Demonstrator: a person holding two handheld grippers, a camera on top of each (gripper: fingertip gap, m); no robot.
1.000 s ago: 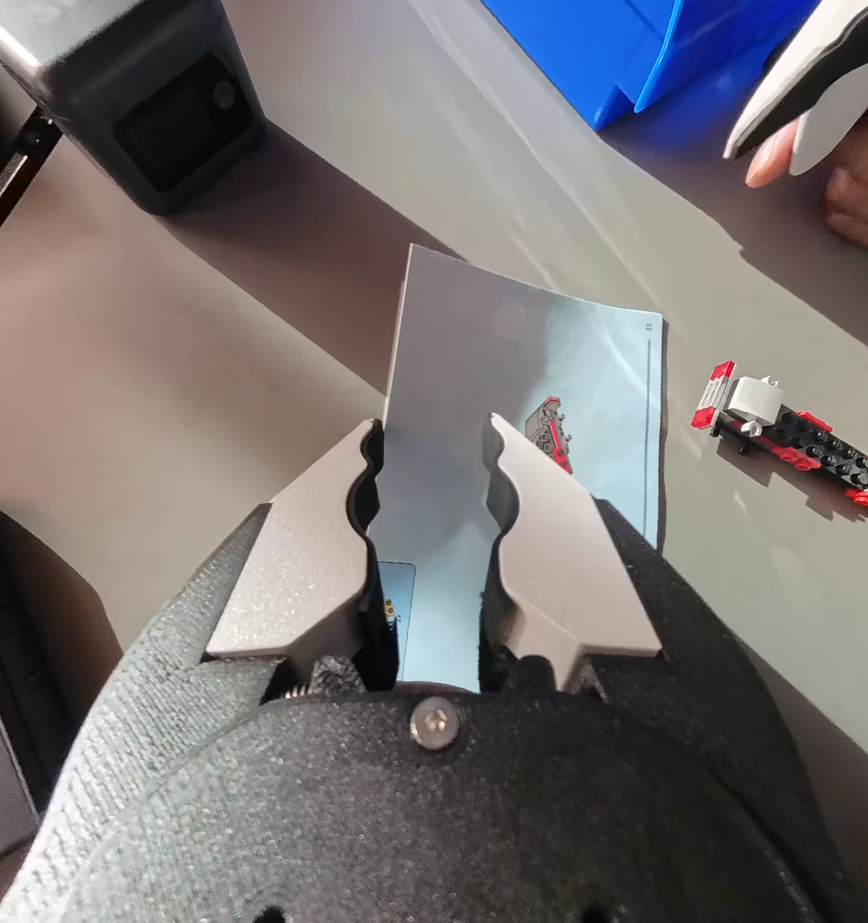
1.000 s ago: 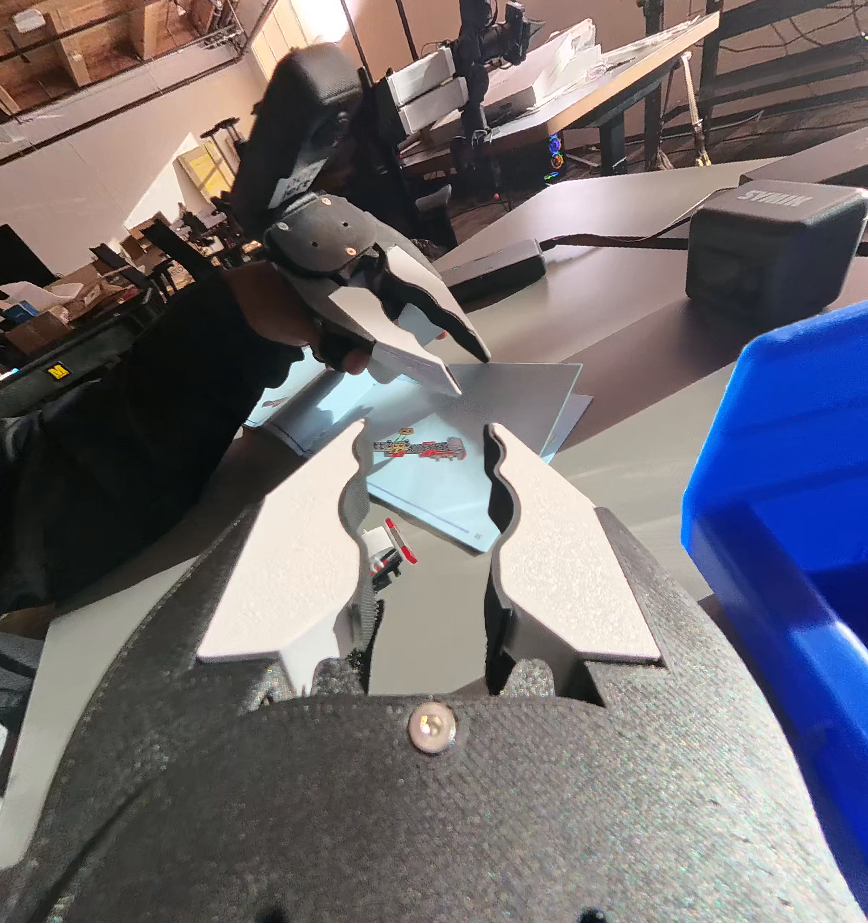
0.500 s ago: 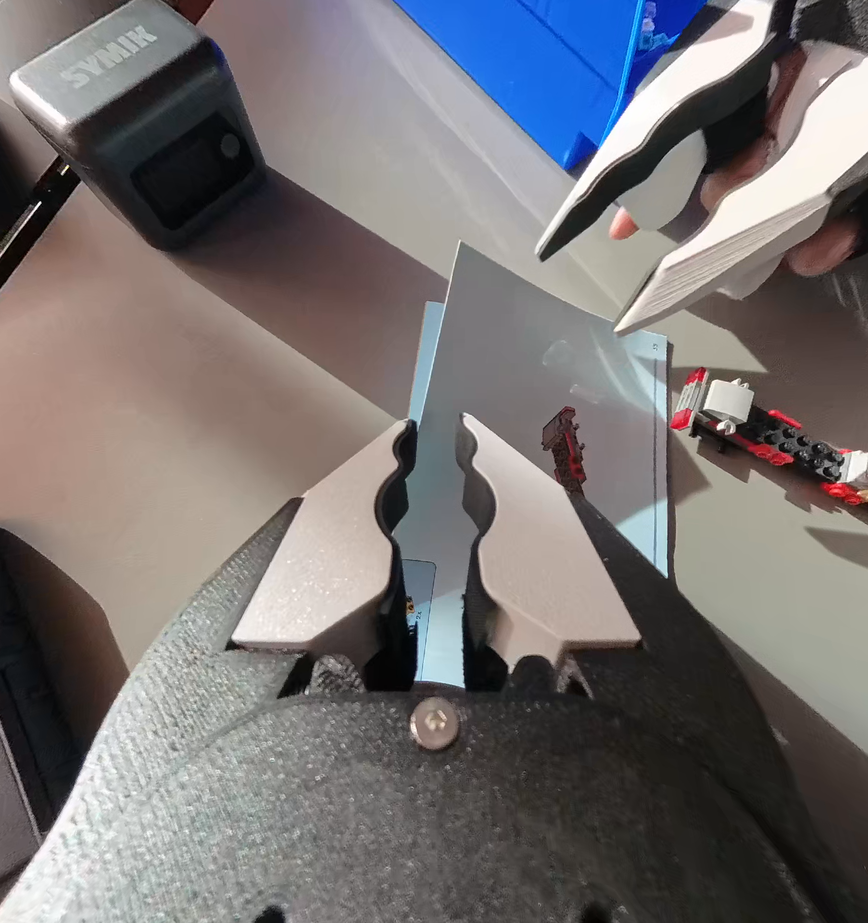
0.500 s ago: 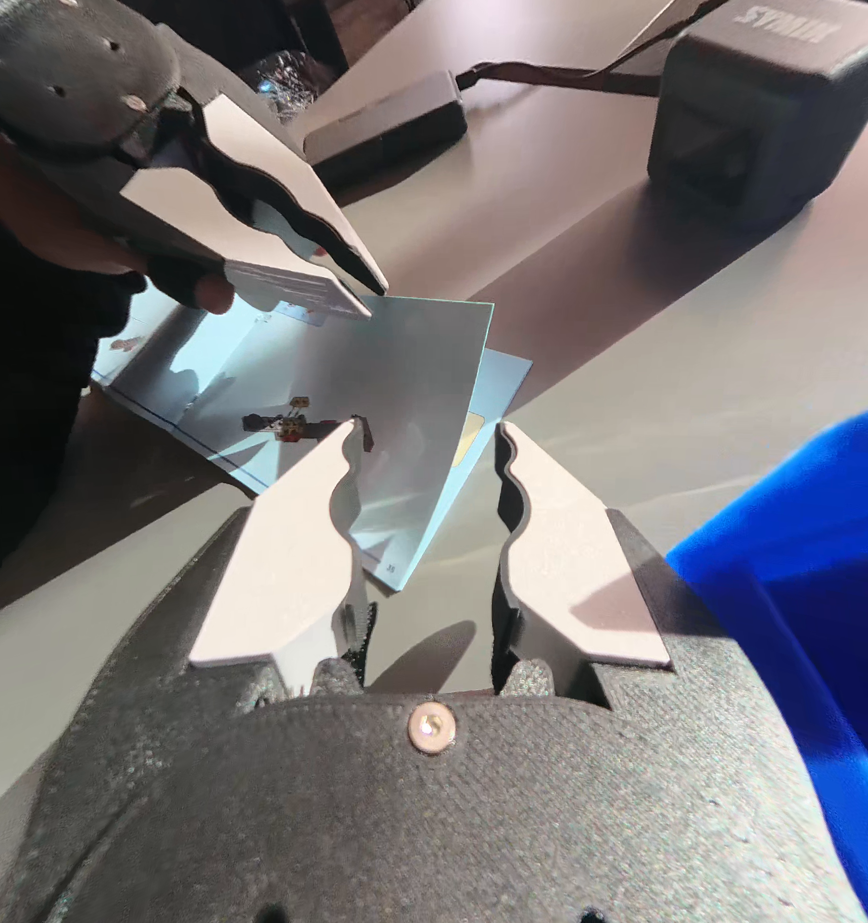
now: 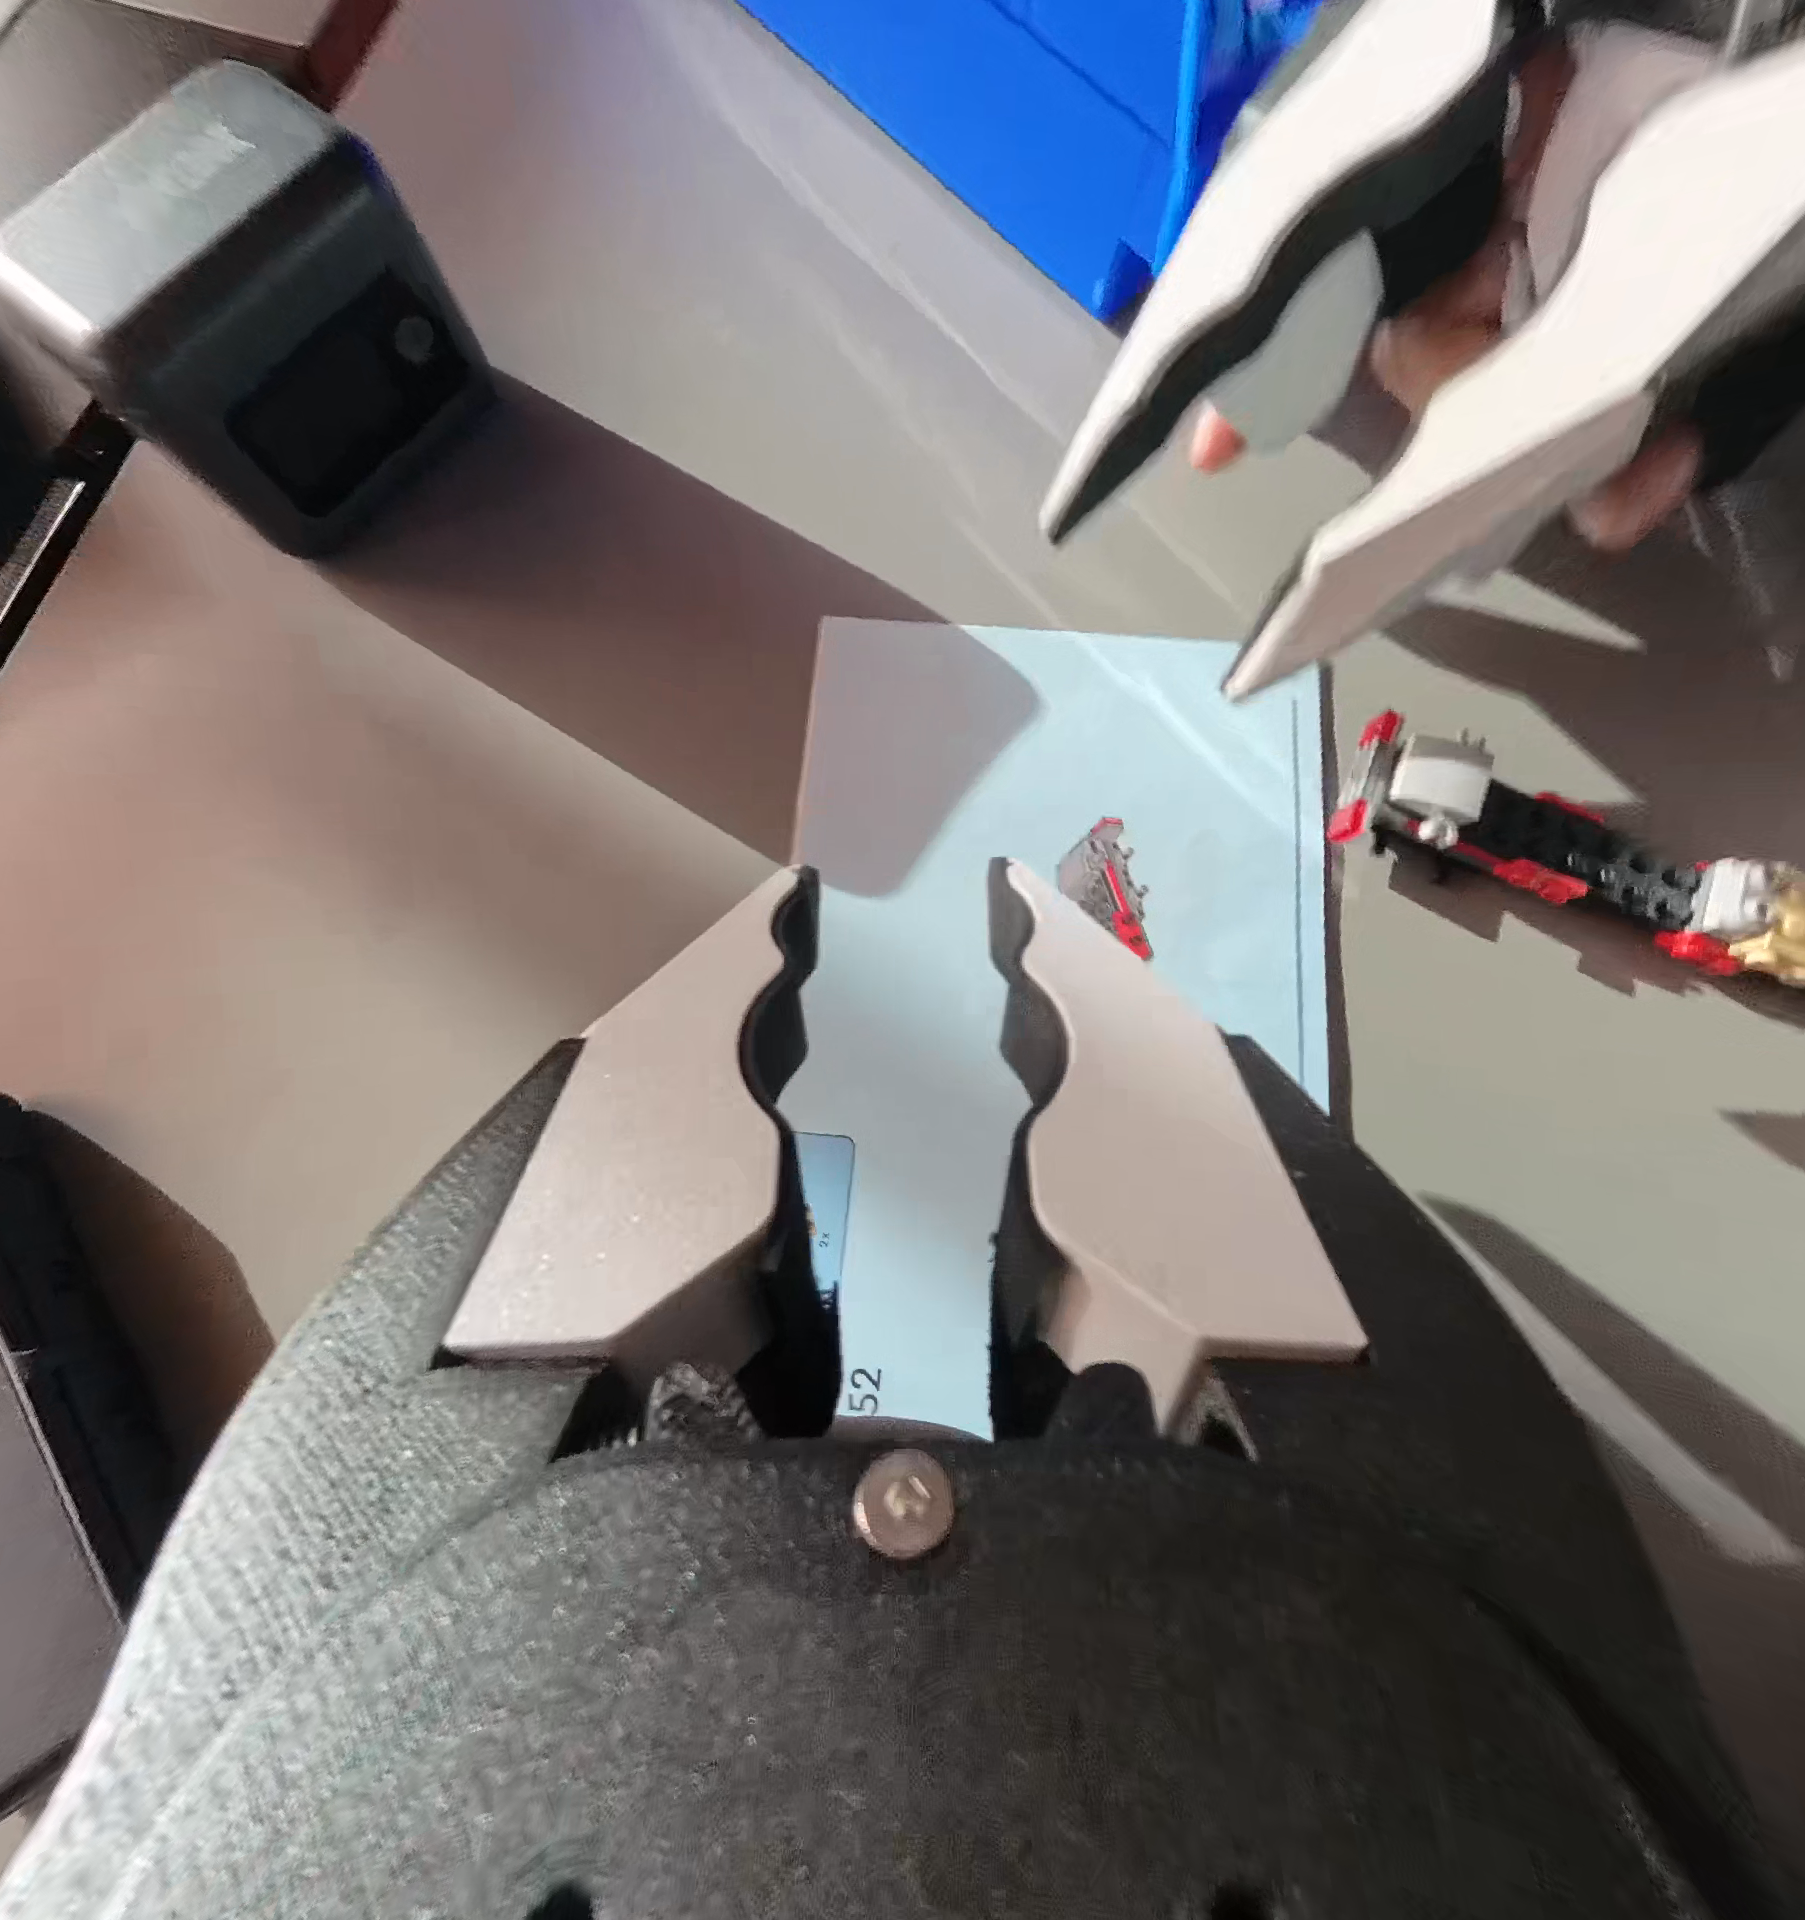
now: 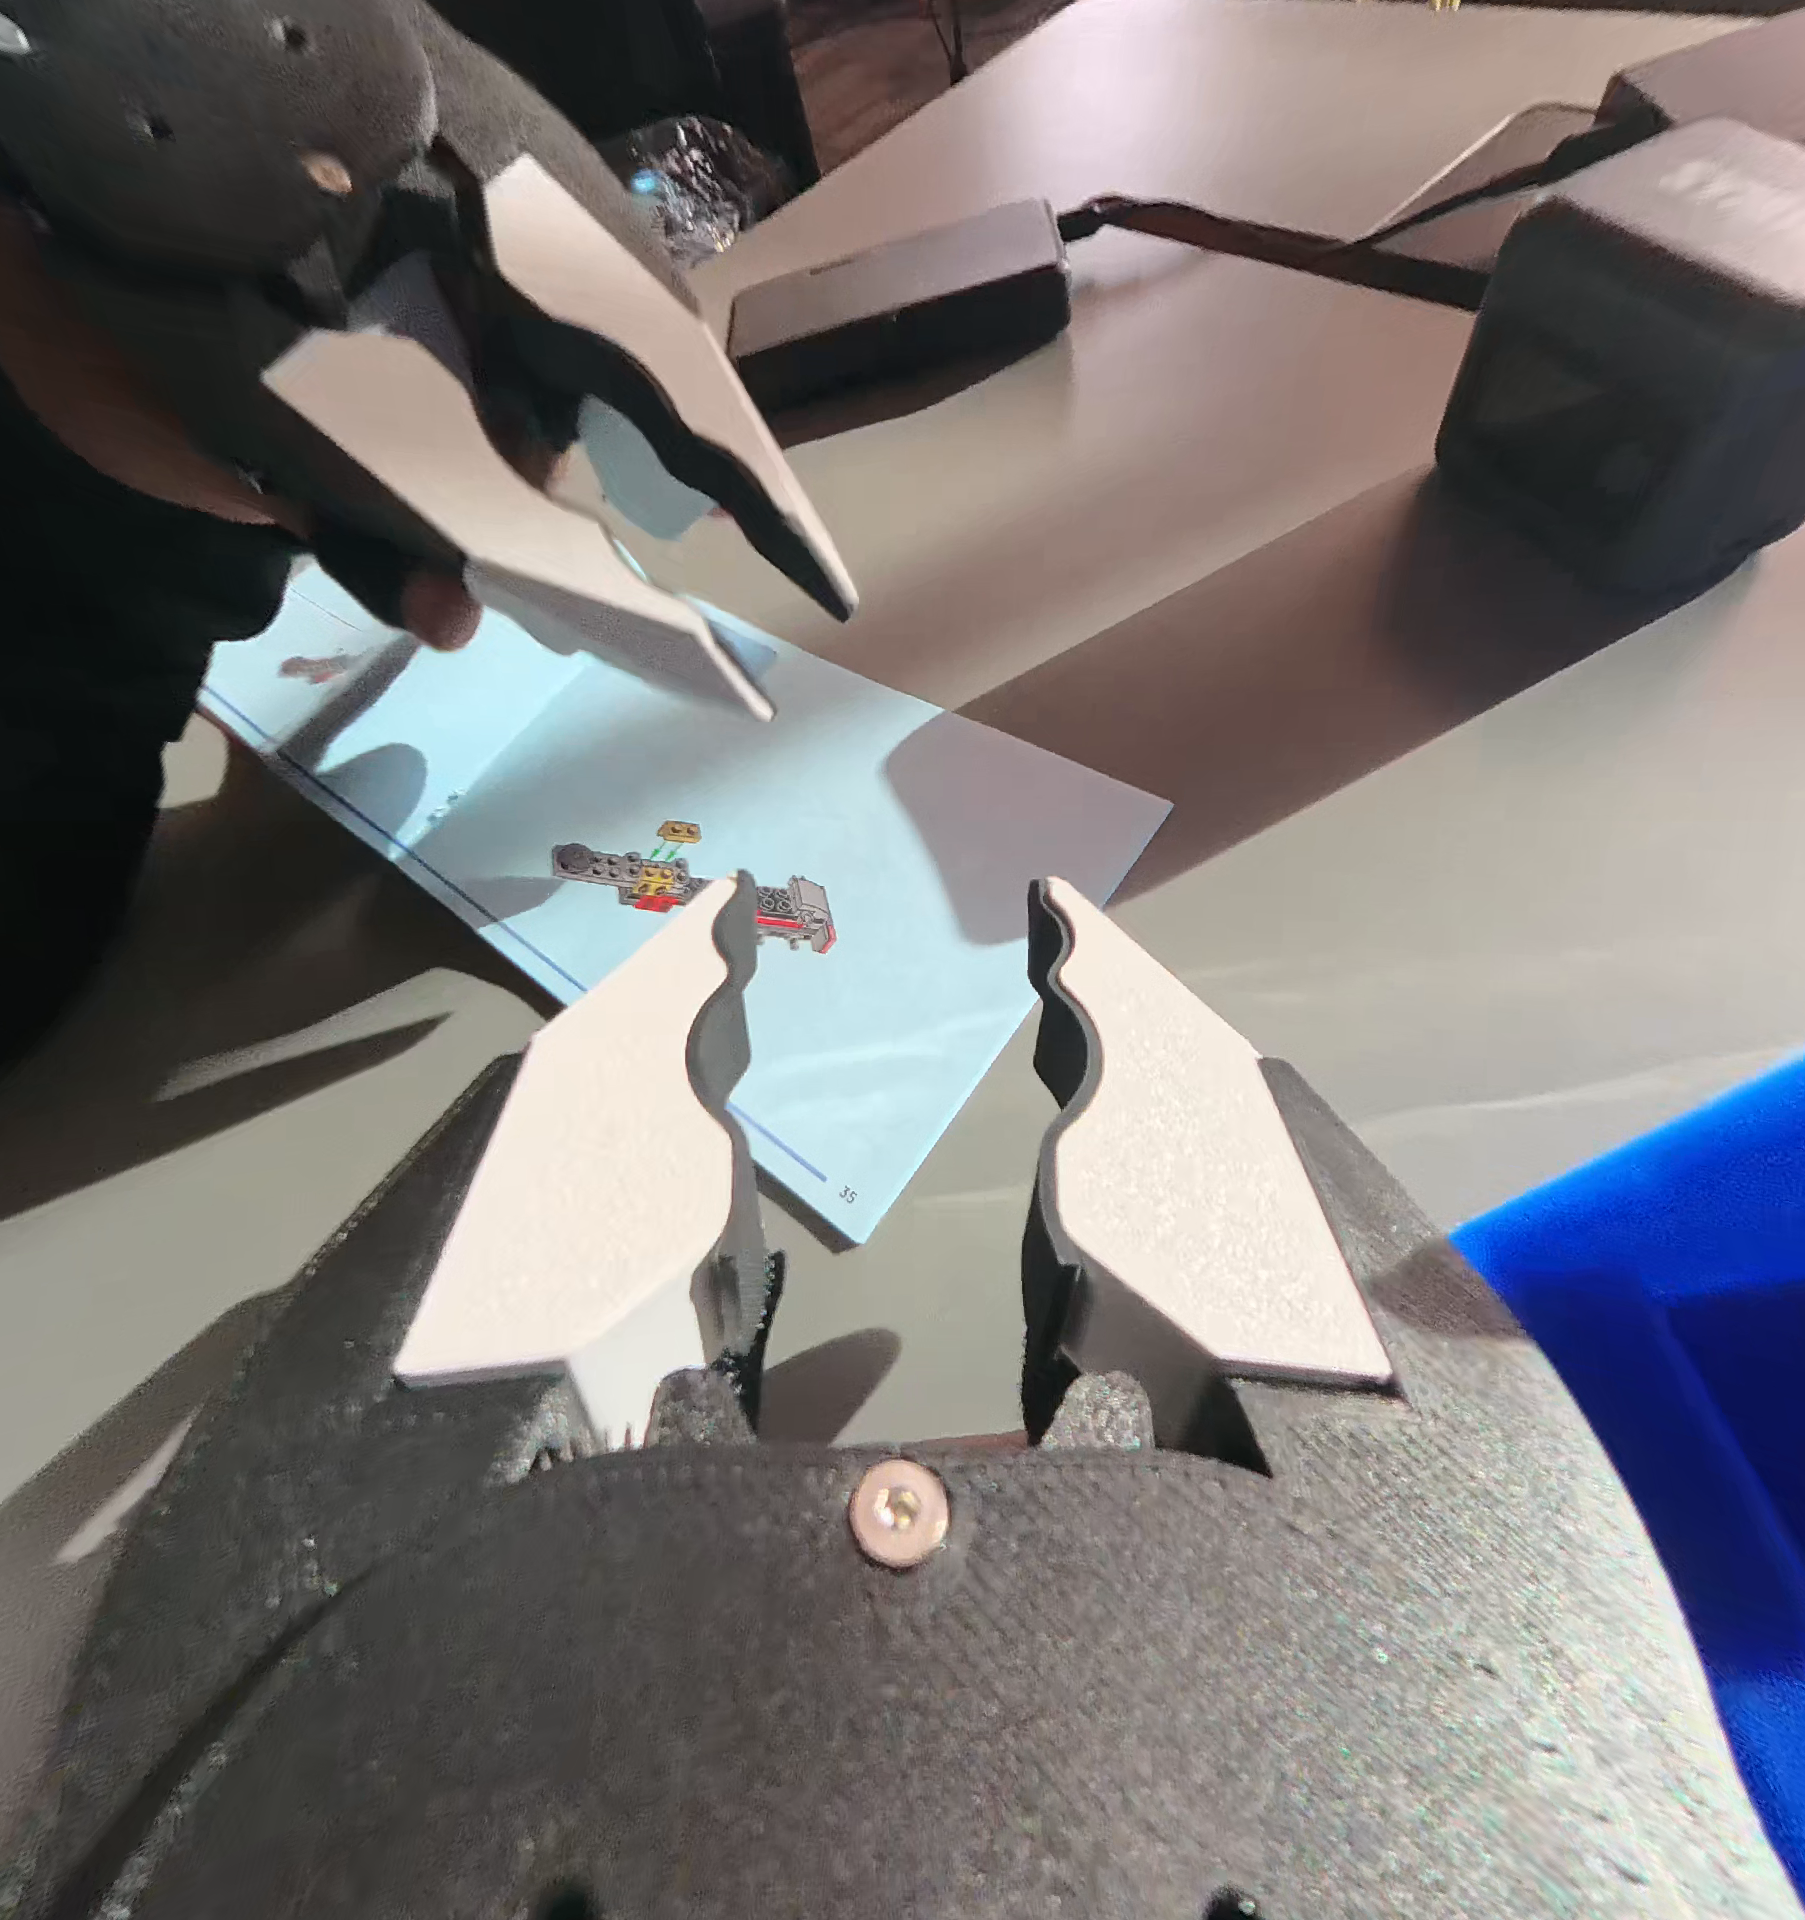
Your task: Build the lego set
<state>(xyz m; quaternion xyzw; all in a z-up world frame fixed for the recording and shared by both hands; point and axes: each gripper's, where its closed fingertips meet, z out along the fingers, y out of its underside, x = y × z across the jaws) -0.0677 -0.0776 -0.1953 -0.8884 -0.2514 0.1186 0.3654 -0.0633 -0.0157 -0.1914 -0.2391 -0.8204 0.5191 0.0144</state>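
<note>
The table [image 5: 306, 935] fills both views, with a blue bin [image 6: 1708, 1403] at the right edge of the right wrist view. The booklet [image 5: 1189, 831] lies open at centre frame in both views; this looks like the step of consulting the instructions.

The left gripper [image 5: 903, 883] hangs over the page, jaws spread and empty. The right gripper [image 6: 882, 894] is also spread and empty, above the booklet's near corner.

The model [image 5: 1594, 868] lies at middle right of the left wrist view, just beside the booklet's edge. Its long axis runs from upper left to lower right, red-and-white end toward the booklet.

Next, probably: fetch the pictured brick from the bin, with a fine pinch.
</note>
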